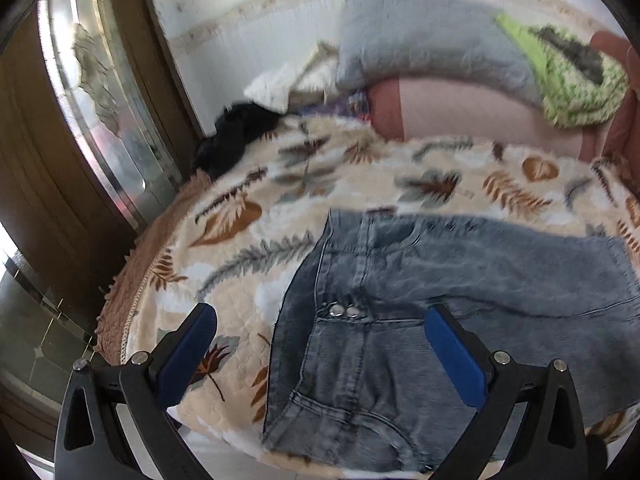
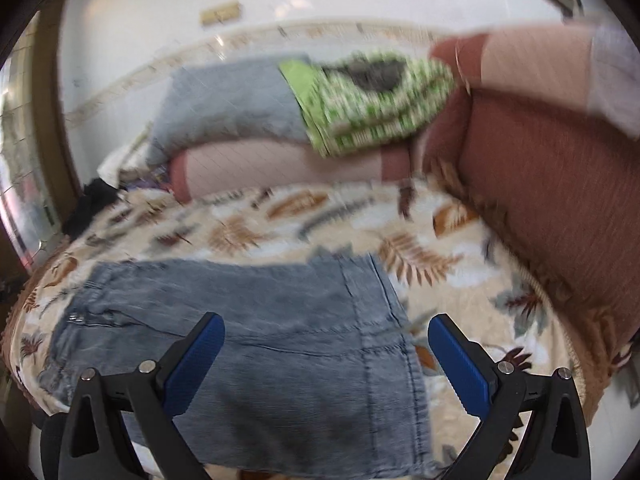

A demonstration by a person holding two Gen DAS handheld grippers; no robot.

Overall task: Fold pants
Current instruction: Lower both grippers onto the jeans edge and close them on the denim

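Pants (image 1: 420, 300) of faded blue denim lie spread flat across a bed (image 1: 248, 240) covered by a cream blanket printed with brown and grey leaves; the waistband, with two metal buttons (image 1: 343, 311), sits toward the bed's left side and the cloth runs off to the right. No brand, label or writing can be read on the denim or anywhere else in either view. The left claw (image 1: 320, 322) hangs above the waistband with its blue-padded fingers (image 1: 454, 360) spread wide apart, holding nothing; whether they brush the cloth cannot be told. The right claw (image 2: 326, 334) hangs over the other end of the pants (image 2: 260, 340), likewise wide apart and empty. A grey pillow (image 1: 420, 44), a green patterned cloth (image 1: 576, 76) and a pink bolster (image 1: 480, 112) rest along the wall behind, and a black garment (image 1: 236, 136) sits near the bed's far left corner.
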